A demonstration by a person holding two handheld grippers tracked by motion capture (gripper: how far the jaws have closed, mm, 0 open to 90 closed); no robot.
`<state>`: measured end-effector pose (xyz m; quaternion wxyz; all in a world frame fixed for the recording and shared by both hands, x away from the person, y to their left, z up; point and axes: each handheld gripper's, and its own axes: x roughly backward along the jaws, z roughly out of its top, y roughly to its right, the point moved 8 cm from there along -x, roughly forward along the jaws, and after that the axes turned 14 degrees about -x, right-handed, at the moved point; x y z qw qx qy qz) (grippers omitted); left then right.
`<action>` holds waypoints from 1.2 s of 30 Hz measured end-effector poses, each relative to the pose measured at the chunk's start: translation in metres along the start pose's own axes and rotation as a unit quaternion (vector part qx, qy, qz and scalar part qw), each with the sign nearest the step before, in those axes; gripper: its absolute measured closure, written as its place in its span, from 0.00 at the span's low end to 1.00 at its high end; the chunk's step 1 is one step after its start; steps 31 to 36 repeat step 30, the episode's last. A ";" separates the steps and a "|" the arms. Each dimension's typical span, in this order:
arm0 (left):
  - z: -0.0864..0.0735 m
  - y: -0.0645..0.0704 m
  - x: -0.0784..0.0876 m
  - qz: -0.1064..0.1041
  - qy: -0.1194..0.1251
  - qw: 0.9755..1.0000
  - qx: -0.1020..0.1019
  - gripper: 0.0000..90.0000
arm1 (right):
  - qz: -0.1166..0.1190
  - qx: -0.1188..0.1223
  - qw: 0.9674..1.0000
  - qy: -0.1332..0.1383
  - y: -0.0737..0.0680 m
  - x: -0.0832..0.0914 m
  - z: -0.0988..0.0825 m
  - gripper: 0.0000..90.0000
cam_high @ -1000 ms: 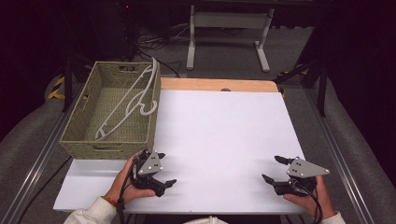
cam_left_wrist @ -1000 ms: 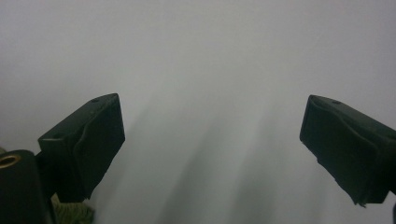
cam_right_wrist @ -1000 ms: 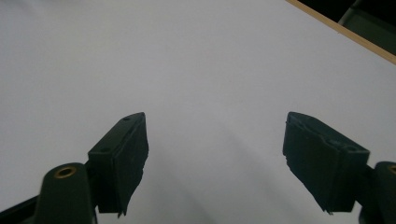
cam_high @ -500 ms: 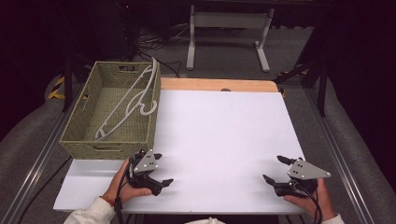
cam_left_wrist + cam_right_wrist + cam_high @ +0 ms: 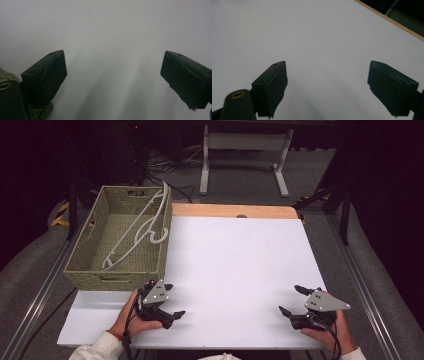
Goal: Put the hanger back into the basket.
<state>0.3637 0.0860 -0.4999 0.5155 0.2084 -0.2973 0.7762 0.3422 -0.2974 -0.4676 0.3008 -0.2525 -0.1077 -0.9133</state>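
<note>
A woven green basket (image 5: 80,262) stands at the table's left side with white clothes hangers (image 5: 141,227) lying in it, one reaching over the far rim. My left gripper (image 5: 172,300) rests near the table's front edge, just in front of the basket's near right corner, jaws wide apart and empty. In the left gripper view the gripper (image 5: 113,82) faces bare white surface, with a bit of basket weave (image 5: 37,111) at the lower left. My right gripper (image 5: 292,300) sits at the front right, open and empty; the right gripper view has the gripper (image 5: 327,87) over the white sheet.
A white sheet (image 5: 235,270) covers the wooden table, whose bare edge (image 5: 235,210) shows at the far side. Beyond the table stand a white metal frame (image 5: 245,150) and cables on the floor. Grey padded rails flank the table.
My left gripper has turned slightly and shifted a little toward the table's middle. The right gripper has barely moved. Basket and hangers are unchanged.
</note>
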 end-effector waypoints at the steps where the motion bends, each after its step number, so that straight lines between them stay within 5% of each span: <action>1: -0.001 0.000 0.001 0.002 -0.001 1.000 -0.002 0.08 | 0.000 0.002 1.000 -0.001 0.000 -0.001 0.000 0.19; 36: -0.003 -0.001 -0.010 -0.001 -0.023 1.000 -0.015 0.09 | -0.002 0.004 1.000 -0.006 0.000 -0.001 -0.004 0.19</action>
